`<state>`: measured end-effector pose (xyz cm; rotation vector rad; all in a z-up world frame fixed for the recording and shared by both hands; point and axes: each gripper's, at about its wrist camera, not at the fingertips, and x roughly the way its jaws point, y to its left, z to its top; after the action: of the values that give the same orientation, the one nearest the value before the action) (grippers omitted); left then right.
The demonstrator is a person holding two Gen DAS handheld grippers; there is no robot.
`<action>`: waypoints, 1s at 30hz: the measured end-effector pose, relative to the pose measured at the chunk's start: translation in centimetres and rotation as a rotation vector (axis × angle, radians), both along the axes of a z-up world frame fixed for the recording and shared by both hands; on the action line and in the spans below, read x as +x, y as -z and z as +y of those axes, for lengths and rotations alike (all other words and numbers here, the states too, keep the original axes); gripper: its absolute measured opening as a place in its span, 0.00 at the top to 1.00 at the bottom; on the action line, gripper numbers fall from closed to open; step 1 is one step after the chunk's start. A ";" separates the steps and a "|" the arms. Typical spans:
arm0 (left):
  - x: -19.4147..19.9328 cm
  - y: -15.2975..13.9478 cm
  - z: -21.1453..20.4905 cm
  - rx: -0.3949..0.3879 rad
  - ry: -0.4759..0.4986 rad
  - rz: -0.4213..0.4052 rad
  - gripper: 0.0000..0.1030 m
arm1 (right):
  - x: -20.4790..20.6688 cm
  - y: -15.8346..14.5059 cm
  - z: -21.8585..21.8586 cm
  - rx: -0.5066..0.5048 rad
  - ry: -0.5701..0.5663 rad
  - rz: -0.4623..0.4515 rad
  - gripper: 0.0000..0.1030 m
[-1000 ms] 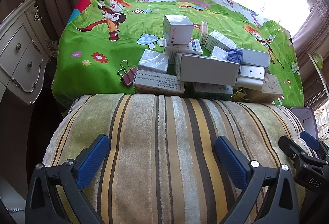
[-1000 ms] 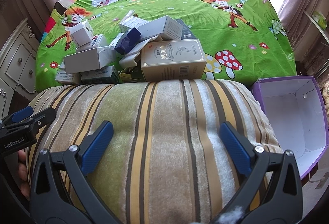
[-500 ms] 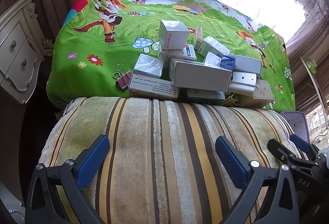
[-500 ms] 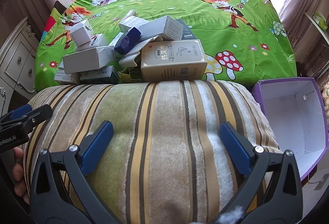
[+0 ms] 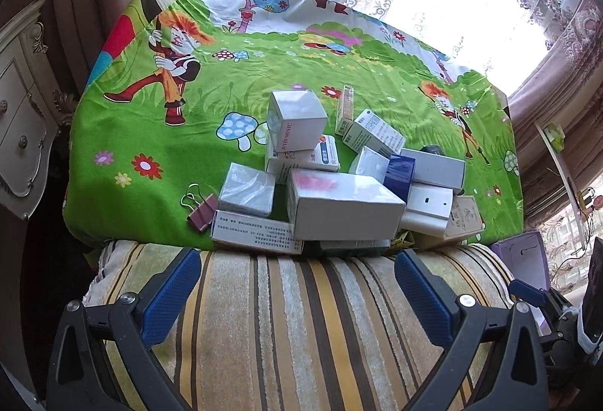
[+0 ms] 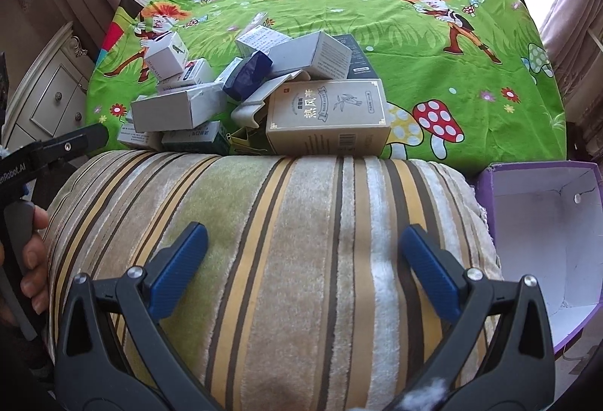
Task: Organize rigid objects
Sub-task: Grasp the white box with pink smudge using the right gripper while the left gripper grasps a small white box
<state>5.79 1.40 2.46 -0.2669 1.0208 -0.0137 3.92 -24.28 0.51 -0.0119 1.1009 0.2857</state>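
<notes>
Hovering over the striped cushion [image 5: 301, 328], with the left gripper [image 5: 297, 271] spread wide and empty, blue pads well apart. Matched on the other side by the right gripper [image 6: 303, 241], likewise spread and pinching nothing, above the same cushion. Seen at the left edge of the right view: a hand [image 6: 32, 260] wrapped round the left tool's handle. Beside the cushion on the right, waited on an open purple box [image 6: 542, 245], white inside and holding nothing visible, probably the place for sorted items. Just past the cushion's far edge, found the heap of cartons on the green cartoon cloth [image 5: 150, 155] over the worktop: a long white carton [image 5: 343, 207] at the front, a beige tea box [image 6: 328, 117] touching the cushion, a dark blue box [image 6: 247, 74] wedged on top, a white cube box [image 5: 297, 119] further back, and a maroon binder clip [image 5: 201, 209] just beside the heap's left end. Compared with a second before, had brought the left gripper closer to the heap, the cartons looming larger in its view; had left the right gripper almost where it was. Nothing lifted yet, so judged the sorting barely begun, with the left side likely heading for the front cartons first.
</notes>
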 end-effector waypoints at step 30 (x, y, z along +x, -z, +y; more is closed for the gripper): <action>13.6 3.6 1.4 0.056 -0.082 0.142 0.58 | 11.3 -2.4 1.3 0.094 -0.004 -0.035 0.00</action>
<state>19.34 2.80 -1.18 -0.2611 1.1484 0.1090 15.18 -23.01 2.94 0.0646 1.0515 0.3398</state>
